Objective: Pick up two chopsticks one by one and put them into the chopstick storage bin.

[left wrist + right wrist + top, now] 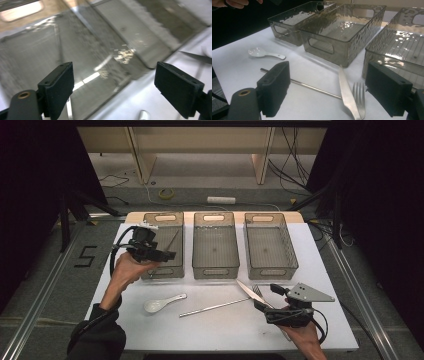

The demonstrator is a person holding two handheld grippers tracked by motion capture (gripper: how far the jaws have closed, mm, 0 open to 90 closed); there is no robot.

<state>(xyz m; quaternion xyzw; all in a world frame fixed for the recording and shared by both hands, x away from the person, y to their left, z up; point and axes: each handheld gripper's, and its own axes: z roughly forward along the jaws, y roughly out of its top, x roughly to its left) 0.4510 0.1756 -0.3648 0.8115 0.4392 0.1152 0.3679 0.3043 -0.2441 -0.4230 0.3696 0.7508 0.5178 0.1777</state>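
Observation:
Three clear grey bins stand in a row at the back of the white table (225, 332). My left gripper (167, 254) hovers open over the left bin (163, 215), where a thin metal chopstick (172, 241) lies. In the blurred left gripper view my left gripper (115, 92) has nothing between its pads, and the chopstick (86, 79) glints on the bin floor below. My right gripper (267, 296) stands open near the table's front right, by a knife (246, 289) and a fork (259, 294). In the right gripper view the knife (347, 92) and fork (360, 97) lie between the open jaws of my right gripper (329, 95).
A second metal chopstick (215, 307) and a white spoon (161, 304) lie on the table in front of the bins. The middle bin (214, 215) and right bin (291, 245) hold nothing. Cables and table legs lie beyond the far edge.

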